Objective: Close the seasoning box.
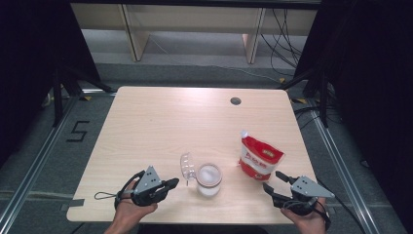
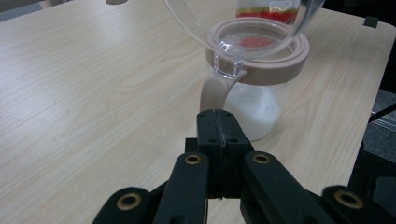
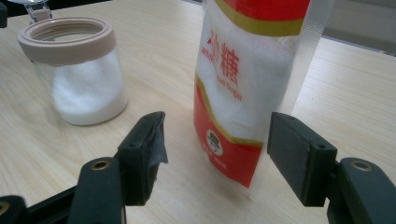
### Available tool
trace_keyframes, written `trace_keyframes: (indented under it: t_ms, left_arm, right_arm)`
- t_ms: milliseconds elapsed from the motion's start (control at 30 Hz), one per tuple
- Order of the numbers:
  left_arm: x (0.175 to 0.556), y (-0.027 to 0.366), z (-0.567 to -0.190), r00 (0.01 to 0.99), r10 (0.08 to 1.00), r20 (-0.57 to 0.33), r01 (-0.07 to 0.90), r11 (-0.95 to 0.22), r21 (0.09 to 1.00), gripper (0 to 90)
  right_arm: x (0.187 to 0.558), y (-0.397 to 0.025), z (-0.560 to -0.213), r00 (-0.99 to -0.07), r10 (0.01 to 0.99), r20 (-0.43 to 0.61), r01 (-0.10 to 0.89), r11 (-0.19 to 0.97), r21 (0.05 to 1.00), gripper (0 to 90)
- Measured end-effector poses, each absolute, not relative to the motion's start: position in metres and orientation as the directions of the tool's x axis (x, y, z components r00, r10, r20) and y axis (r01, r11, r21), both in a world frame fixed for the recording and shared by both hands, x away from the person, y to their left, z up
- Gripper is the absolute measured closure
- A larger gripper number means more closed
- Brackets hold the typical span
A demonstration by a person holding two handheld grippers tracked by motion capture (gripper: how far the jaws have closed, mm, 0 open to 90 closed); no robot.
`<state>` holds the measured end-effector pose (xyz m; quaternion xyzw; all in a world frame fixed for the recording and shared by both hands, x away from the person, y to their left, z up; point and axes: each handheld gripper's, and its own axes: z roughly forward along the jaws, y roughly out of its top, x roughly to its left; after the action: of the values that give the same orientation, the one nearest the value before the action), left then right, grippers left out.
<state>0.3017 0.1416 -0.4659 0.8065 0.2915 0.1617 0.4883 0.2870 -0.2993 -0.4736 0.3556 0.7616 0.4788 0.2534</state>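
A: Where are the jar and bag logged?

B: The jar (image 1: 209, 179) is noted at lower centre of the high view, on the counter (image 1: 160, 126), part filled with white grains, its clear lid (image 1: 187, 167) swung open and tilted at its left. The sugar bag (image 1: 259, 158) is seen upright just right of it, apart from the jar.

A: And the tongs?

B: The left tongs (image 2: 219, 140) are clenched on nothing, tips just short of the jar's hinge tab. The right tongs (image 3: 215, 149) are released, one jaw either side of the bag's lower half; contact is not seen.

A: Risks judged from here?

B: The bag could be tipped or pushed along the counter if only one jaw is landed first. If it is squeezed low, the top may flop and sugar may be spilled beside the jar. The open lid could be knocked by the left tongs.
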Motion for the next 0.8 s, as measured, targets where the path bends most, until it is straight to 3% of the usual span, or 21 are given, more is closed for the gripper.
trace_keyframes:
  t_ms: [467,533,800]
  left_arm:
    - [0.309,0.136,-0.459,0.777,0.630,-0.025,0.313,-0.352,0.882,89.3]
    - [0.309,0.134,-0.457,0.779,0.627,-0.034,0.312,-0.340,0.887,89.3]
    - [0.309,0.129,-0.455,0.779,0.627,-0.033,0.308,-0.336,0.890,89.2]
  right_arm:
    - [0.288,-0.300,-0.475,-0.615,0.787,-0.037,0.310,0.284,0.907,37.1]
    - [0.285,-0.298,-0.475,-0.600,0.800,0.004,0.348,0.257,0.902,37.1]
    - [0.286,-0.299,-0.475,-0.614,0.789,-0.020,0.332,0.281,0.900,37.1]
